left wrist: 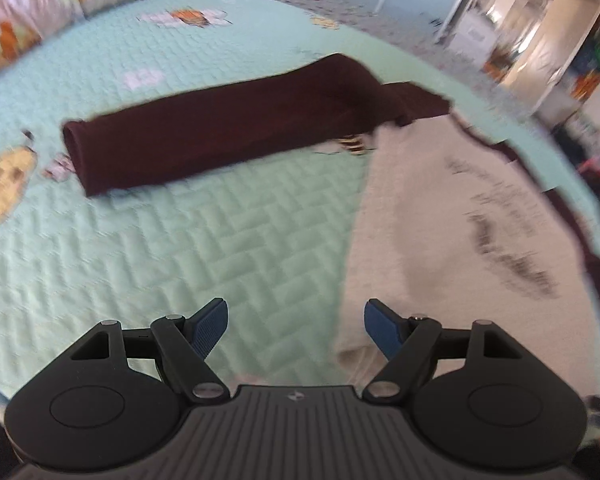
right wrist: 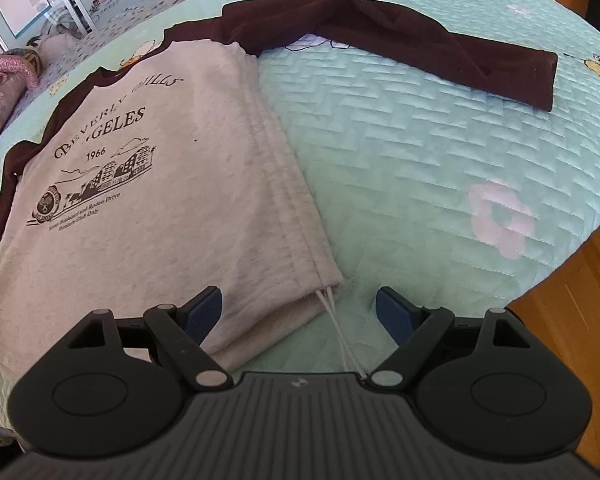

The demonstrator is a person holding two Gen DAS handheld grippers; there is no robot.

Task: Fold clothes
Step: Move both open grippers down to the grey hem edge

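Lying flat on the mint quilt (right wrist: 400,128) is the grey sweatshirt (right wrist: 152,184), its dark sleeve (right wrist: 440,52) stretched out sideways. The right gripper (right wrist: 298,312) hangs wide open over the hem corner, gripping nothing; the left gripper (left wrist: 296,330) is wide open too, empty at the opposite side edge.

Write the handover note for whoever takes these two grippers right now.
Left gripper: open, holding nothing, over the shirt's bottom left corner.
Right gripper: open, holding nothing, over the bottom right corner, where two white strings trail out.
Shirt: flat on the green bedspread, print up, grey body, both dark sleeves spread out sideways, one to the left, one to the right.
Done: shirt laid out.
Left: all folding, sleeves in, then body.
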